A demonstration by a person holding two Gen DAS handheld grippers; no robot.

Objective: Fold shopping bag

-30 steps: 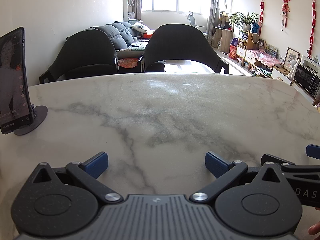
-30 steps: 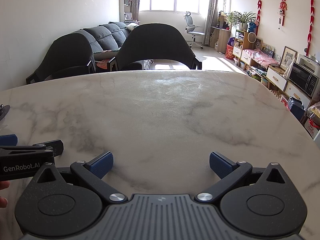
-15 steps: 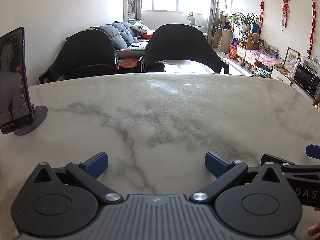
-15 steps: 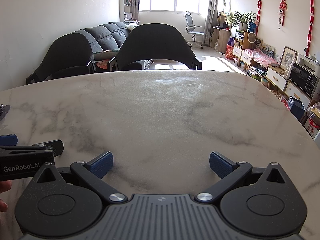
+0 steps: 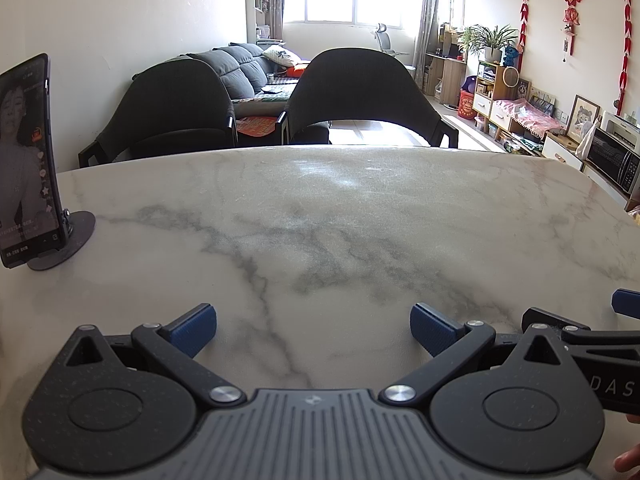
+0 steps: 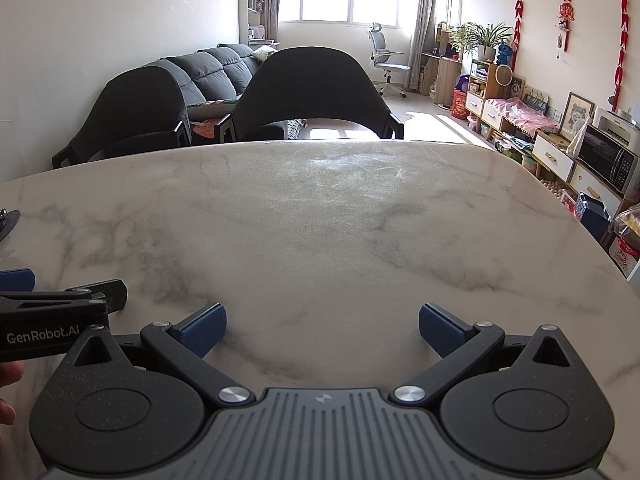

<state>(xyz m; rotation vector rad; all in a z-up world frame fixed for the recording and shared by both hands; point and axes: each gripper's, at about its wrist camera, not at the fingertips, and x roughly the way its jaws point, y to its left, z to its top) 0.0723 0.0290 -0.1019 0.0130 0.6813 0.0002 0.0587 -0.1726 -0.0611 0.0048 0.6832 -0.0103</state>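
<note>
No shopping bag shows in either view. My left gripper rests low over the white marble table, open, its blue pads wide apart with nothing between them. My right gripper sits beside it at the same height, also open and empty. In the left wrist view the right gripper's side shows at the right edge. In the right wrist view the left gripper's side shows at the left edge. A fingertip of a hand shows beside it.
A phone on a round black stand stands upright at the table's left. Two dark chairs stand at the far edge, a grey sofa behind them. Shelves, drawers and a microwave line the right wall.
</note>
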